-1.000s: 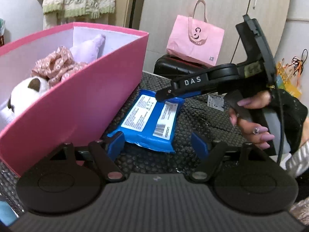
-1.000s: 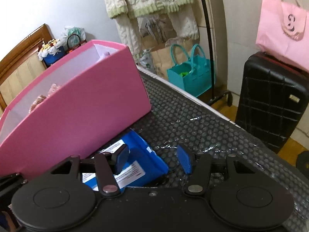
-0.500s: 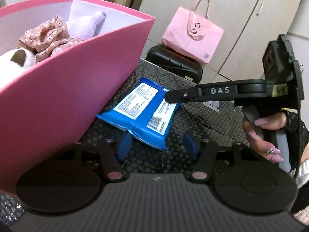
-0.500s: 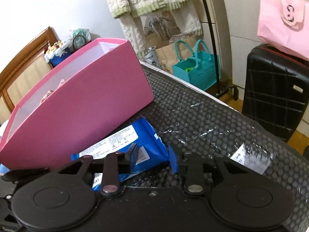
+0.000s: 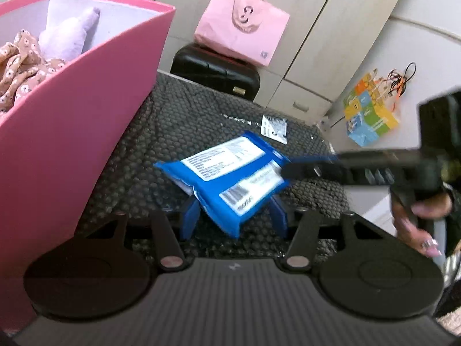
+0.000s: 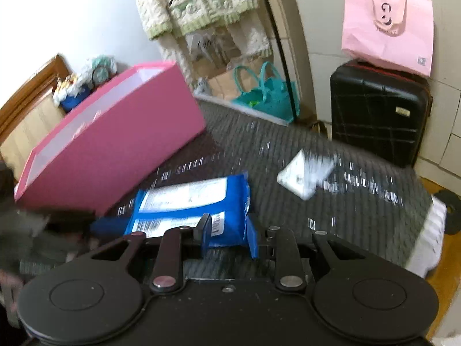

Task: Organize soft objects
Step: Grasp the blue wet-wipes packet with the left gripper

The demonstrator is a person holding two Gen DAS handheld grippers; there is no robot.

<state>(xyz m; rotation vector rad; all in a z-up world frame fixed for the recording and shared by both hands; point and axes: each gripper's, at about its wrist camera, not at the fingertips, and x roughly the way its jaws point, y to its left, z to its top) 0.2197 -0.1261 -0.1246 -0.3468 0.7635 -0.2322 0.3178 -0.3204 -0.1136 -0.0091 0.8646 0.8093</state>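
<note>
A blue pack of wipes (image 5: pixel 227 173) (image 6: pixel 187 204) lies tilted over the black bubble mat, a little right of the pink box (image 5: pixel 86 132) (image 6: pixel 115 155). My left gripper (image 5: pixel 234 216) is shut on the pack's near corner, blue pads against both sides. My right gripper (image 6: pixel 229 235) is shut on the pack's other end. In the left wrist view the right gripper (image 5: pixel 285 168) reaches in from the right, blurred. The left gripper (image 6: pixel 95 225) is a dark blur at the pack's left end. Inside the box lie a purple plush (image 5: pixel 69 40) and a floral cloth (image 5: pixel 20 57).
A small white packet (image 5: pixel 273 125) (image 6: pixel 305 176) lies on the mat beyond the pack. Off the mat's far edge stand a black suitcase (image 6: pixel 377 112) with a pink bag (image 6: pixel 386 28) on top, and teal bags (image 6: pixel 262 95). A person's hand (image 5: pixel 415 219) grips the right tool's handle.
Both grippers narrowed from wide open onto the blue pack. The pack slid away from the pink box towards the right and now sits tilted. The right gripper drew back with it.
</note>
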